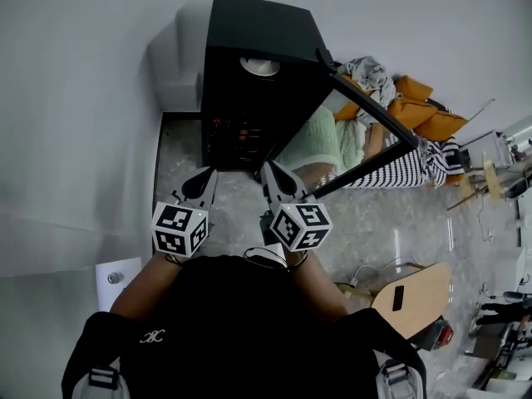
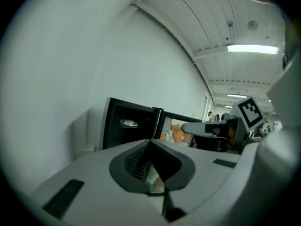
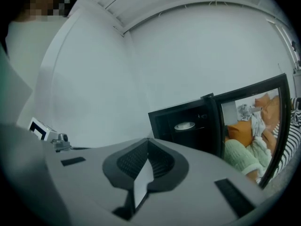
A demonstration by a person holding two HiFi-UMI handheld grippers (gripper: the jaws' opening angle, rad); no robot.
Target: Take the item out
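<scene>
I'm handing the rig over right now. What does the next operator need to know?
Left claw: shut, empty, held short of the cabinet.
Right claw: shut, empty, beside the left one.
Black cabinet: against the wall, with its glass door swung open.
White dish: on a shelf inside, with neither claw on it.
Done: the door is open.
Left: probably open a claw, reach in, grip the dish and bring it out.

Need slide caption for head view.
Left gripper and right gripper, shut and empty, face the open black cabinet with a white dish inside.
</scene>
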